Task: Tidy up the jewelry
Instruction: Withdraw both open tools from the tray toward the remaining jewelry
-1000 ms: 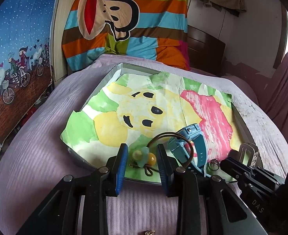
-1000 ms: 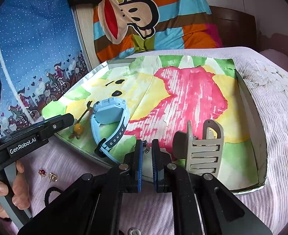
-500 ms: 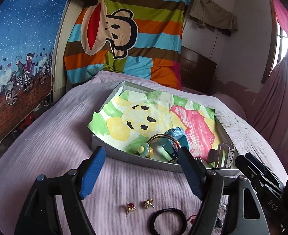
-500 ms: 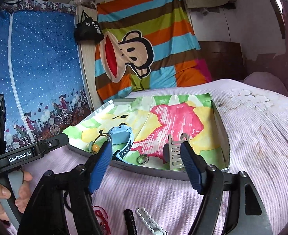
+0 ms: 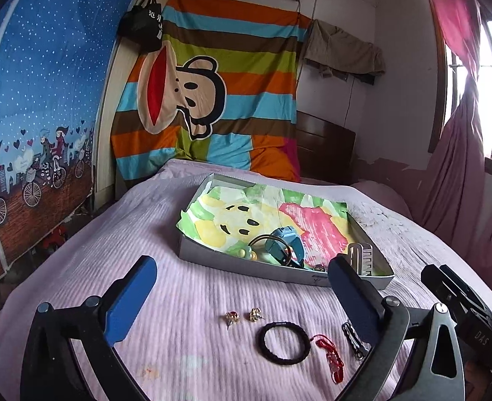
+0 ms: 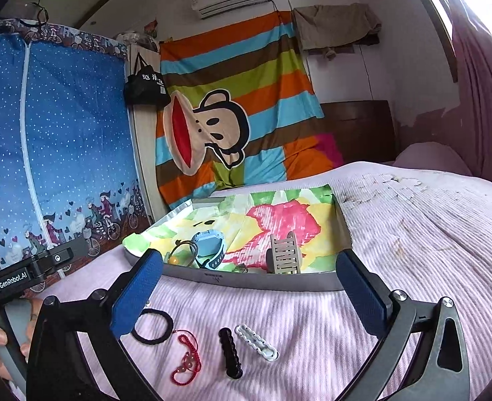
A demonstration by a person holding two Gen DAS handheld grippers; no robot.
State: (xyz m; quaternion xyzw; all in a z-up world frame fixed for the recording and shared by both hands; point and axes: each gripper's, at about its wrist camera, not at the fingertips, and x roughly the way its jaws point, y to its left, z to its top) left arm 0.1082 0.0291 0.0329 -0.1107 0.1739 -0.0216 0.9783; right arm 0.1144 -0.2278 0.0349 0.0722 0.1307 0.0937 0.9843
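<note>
Blue-padded, your left gripper [image 5: 242,292] and right gripper [image 6: 251,289] both gape wide, empty, above the bedspread [image 6: 413,234]; the blue watch [image 6: 210,245] lies in the tray [image 6: 262,280] ahead.

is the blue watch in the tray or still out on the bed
In the tray. The blue watch lies on the painted paper inside the tray, beside the grey clip; other pieces remain on the bed.
</note>
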